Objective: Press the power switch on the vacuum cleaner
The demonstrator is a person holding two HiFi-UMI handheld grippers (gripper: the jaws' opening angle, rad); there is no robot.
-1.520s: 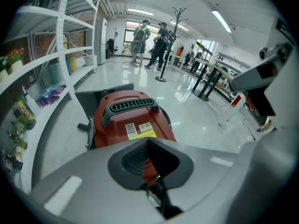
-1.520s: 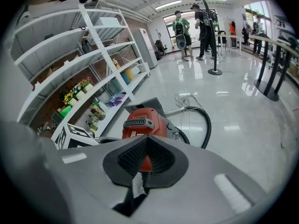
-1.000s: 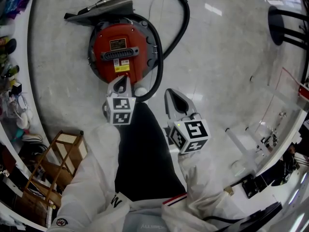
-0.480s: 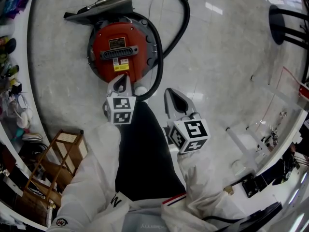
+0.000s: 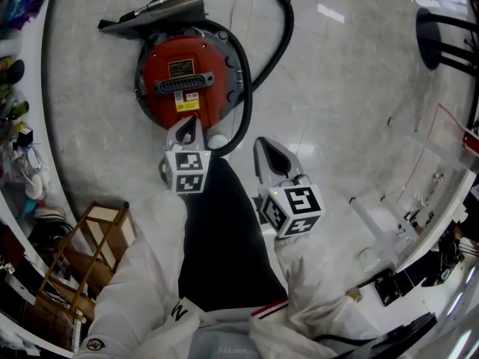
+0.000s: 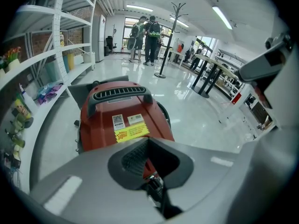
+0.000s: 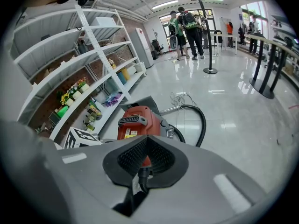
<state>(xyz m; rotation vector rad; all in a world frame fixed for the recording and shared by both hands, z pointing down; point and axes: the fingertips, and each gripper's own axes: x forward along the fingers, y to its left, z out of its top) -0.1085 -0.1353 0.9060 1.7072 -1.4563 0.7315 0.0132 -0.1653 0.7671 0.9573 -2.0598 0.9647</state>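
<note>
The red vacuum cleaner lies on the pale floor, with a black handle and a yellow label across its top. Its black hose loops round to a metal wand and a grey floor head. I cannot make out the power switch. My left gripper is shut and empty, its tips at the vacuum's near edge. In the left gripper view the left gripper points at the red body. My right gripper is shut and empty, to the right of the vacuum over bare floor. In the right gripper view the right gripper faces the vacuum.
A wooden rack stands near my left side, below curved white shelves with small items. A clear acrylic stand is at the right and a black coat-stand base at the far right. People stand far off.
</note>
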